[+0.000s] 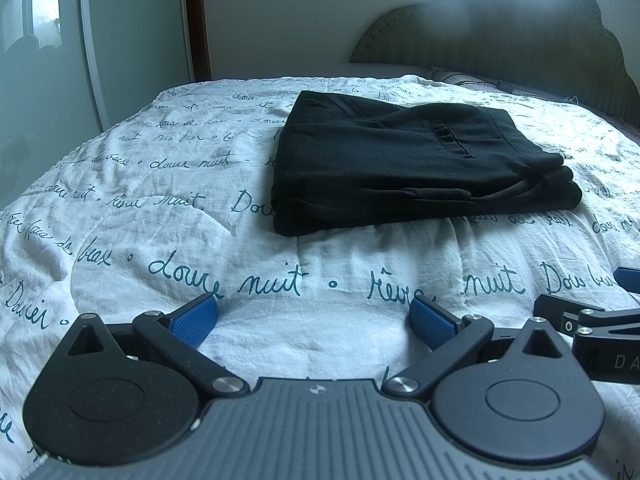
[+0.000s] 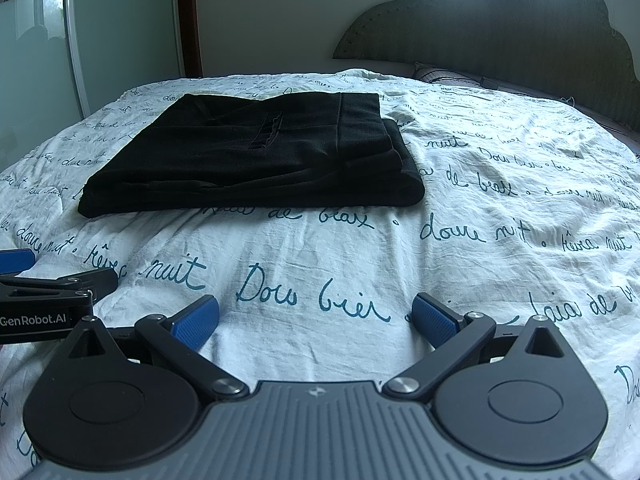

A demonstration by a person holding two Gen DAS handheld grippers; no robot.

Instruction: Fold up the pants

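Note:
Black pants point(image 1: 404, 164) lie folded into a flat stacked rectangle on the bed, ahead and slightly right in the left wrist view, ahead and left in the right wrist view point(image 2: 256, 156). My left gripper point(image 1: 314, 318) is open and empty, low over the quilt, well short of the pants. My right gripper point(image 2: 316, 318) is open and empty too, also short of the pants. Each gripper shows at the edge of the other's view: the right one point(image 1: 600, 320) and the left one point(image 2: 48, 292).
The bed is covered by a white quilt point(image 1: 200, 280) with teal handwriting print. A dark scalloped headboard point(image 2: 500, 28) stands at the far end under a bright window. A mirrored wardrobe door point(image 1: 40, 60) runs along the left side of the bed.

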